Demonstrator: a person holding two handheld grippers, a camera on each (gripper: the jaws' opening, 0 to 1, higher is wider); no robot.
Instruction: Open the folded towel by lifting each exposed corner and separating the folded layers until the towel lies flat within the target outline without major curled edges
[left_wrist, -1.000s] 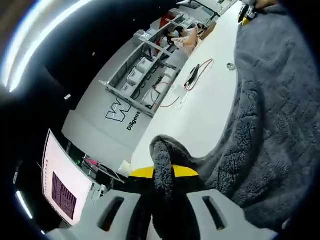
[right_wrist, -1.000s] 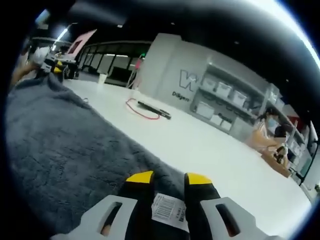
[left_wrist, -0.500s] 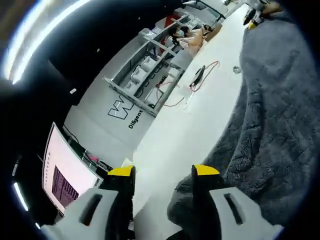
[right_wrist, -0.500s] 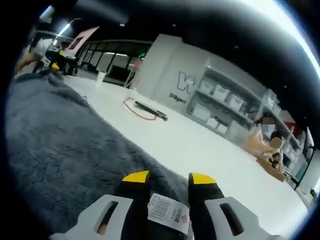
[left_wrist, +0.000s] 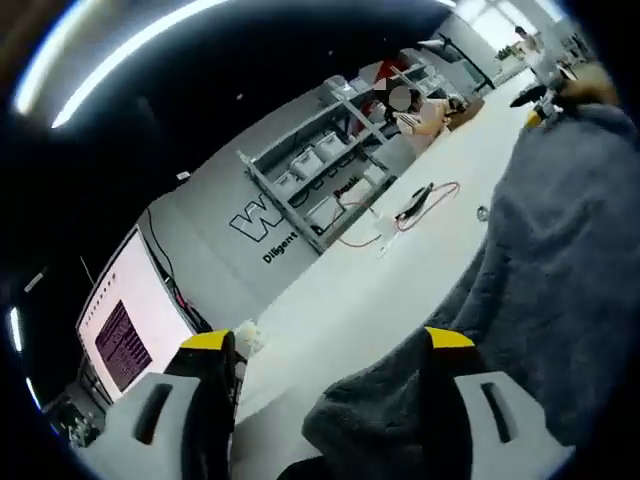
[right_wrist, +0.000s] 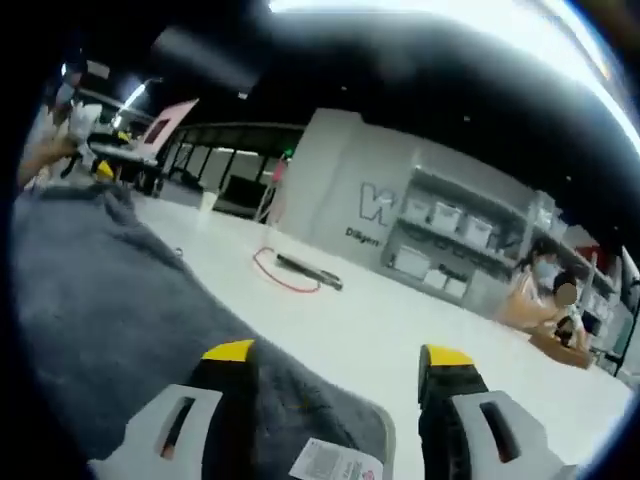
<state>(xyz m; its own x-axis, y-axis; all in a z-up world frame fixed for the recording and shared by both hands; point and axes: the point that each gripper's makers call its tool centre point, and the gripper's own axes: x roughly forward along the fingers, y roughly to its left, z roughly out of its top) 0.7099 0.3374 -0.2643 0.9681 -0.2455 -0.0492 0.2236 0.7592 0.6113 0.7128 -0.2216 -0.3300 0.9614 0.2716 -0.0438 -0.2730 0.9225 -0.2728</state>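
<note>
The grey fluffy towel (left_wrist: 560, 250) lies spread on the white table (left_wrist: 390, 275); one rounded corner (left_wrist: 385, 410) rests between my jaws. My left gripper (left_wrist: 330, 342) is open, its yellow-tipped fingers wide apart with nothing gripped. In the right gripper view the towel (right_wrist: 100, 290) covers the left side, and its corner with a white barcode label (right_wrist: 335, 462) lies low between the jaws. My right gripper (right_wrist: 338, 355) is open too. Each gripper appears in the other's view at the towel's far end: the right gripper (left_wrist: 540, 95) and the left gripper (right_wrist: 100, 170).
A red and black cable (left_wrist: 420, 205) lies on the table past the towel's edge, also seen as cable (right_wrist: 300, 272). A small metal piece (left_wrist: 483, 212) sits near it. A white cup (right_wrist: 207, 203), shelving (left_wrist: 330, 180), a monitor (left_wrist: 125, 320) and a seated person (right_wrist: 545, 290) lie beyond.
Both grippers have opened and let go of the towel corners they were pinching. The corners have dropped to the table, and both cameras have risen slightly.
</note>
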